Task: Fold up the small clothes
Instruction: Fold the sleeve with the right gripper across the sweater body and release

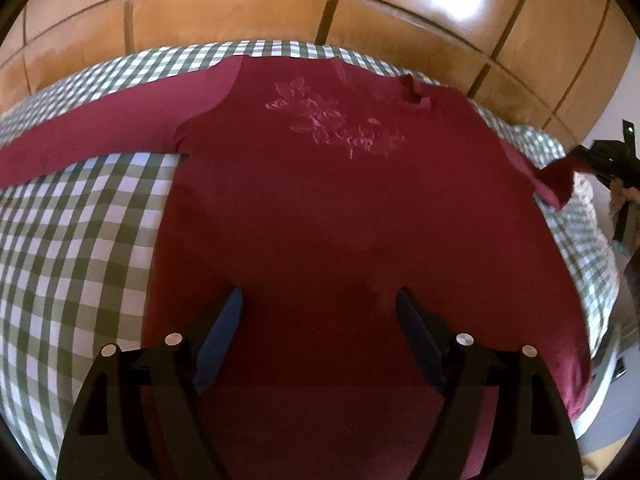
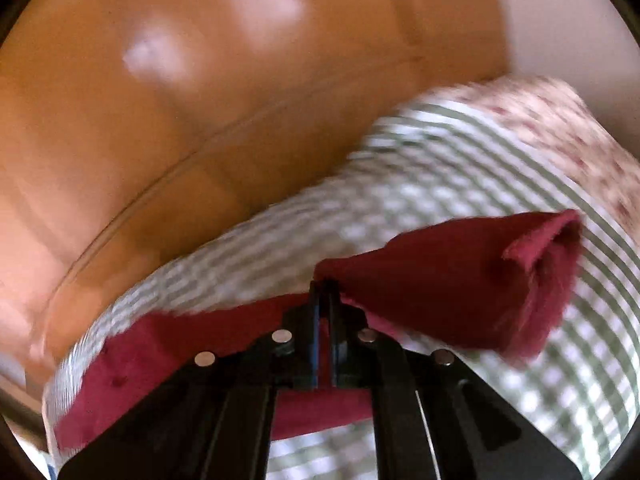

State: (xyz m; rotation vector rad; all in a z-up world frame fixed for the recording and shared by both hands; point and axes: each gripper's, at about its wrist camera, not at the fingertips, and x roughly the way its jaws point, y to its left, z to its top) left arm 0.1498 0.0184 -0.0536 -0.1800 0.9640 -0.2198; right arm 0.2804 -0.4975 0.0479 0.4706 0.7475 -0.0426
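Left gripper [image 1: 319,300], right gripper [image 2: 325,286]: black frames, blue pads, round silver fasteners

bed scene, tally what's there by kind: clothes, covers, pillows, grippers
Clothes: 1, the dark red long-sleeved top
Checked covers: 1, the green and white bedspread
Pillows: 1, the floral pillow
Hand-held grippers: 2, the left hand-held gripper open over the top, the right hand-held gripper shut on a sleeve
Total: 5

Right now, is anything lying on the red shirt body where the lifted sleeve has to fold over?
Nothing visible does. The red shirt lies flat on the checked cloth, its front bare. The open left claw hovers over the hem; the right claw grips the sleeve.
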